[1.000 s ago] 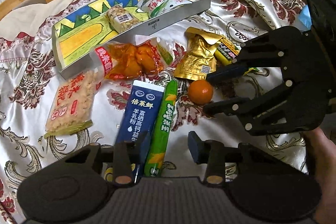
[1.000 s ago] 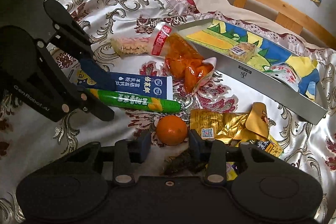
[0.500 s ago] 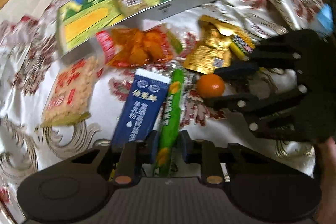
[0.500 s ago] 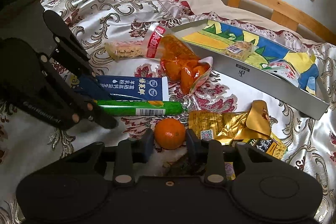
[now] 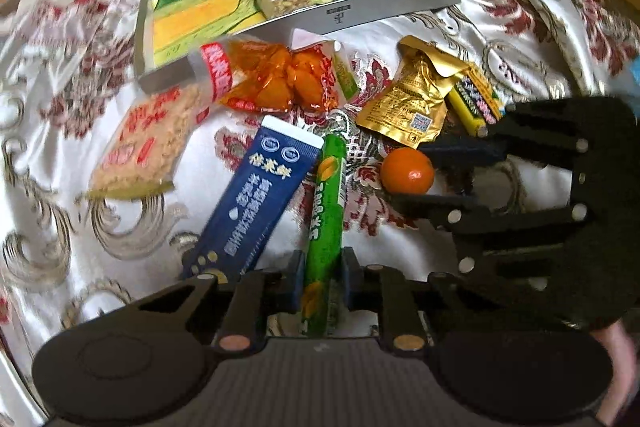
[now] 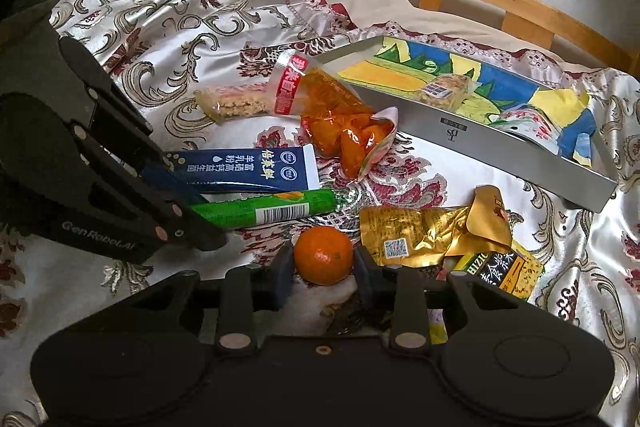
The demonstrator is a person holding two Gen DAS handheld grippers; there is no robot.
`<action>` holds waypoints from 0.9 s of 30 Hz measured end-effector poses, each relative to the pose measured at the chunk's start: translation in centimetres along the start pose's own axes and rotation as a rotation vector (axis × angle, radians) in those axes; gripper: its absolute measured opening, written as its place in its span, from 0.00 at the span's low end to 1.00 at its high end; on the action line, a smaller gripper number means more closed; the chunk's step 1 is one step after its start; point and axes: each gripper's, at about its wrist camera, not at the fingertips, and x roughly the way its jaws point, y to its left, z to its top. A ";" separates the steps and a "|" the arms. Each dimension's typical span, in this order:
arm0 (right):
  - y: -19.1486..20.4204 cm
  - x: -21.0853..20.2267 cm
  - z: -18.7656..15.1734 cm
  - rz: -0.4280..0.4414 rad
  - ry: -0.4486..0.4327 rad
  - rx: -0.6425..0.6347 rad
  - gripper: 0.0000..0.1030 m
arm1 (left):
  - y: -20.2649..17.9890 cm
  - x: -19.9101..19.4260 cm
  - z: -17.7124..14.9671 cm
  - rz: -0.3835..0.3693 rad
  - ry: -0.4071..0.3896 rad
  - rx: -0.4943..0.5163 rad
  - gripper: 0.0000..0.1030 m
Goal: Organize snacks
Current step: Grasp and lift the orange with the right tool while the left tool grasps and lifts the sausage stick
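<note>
On bedspread | left tongs (image 5: 320, 277) clamp green stick (image 5: 326, 227), end hidden | right tongs (image 6: 323, 273) pinch orange (image 6: 323, 254)

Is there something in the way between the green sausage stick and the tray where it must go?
Yes. The left hand-held gripper is shut on the green sausage stick, and the orange snack bag lies across the straight path, against the front wall of the tray. Lifting over it looks feasible.

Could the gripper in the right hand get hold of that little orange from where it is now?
Probably yes. The right gripper already has a finger on each side of the orange, and nothing lies between them. The gold packet sits close beside it but looks clear of the fingers.
</note>
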 end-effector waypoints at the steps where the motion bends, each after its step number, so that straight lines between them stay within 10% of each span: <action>1: 0.1 -0.1 0.0 0.000 0.001 0.001 0.34 | 0.2 -0.1 0.0 -0.013 0.008 -0.028 0.18; 27: -0.3 -3.8 0.6 -0.060 -0.086 0.056 0.34 | 1.2 -2.8 -0.9 -0.122 -0.051 -0.174 0.17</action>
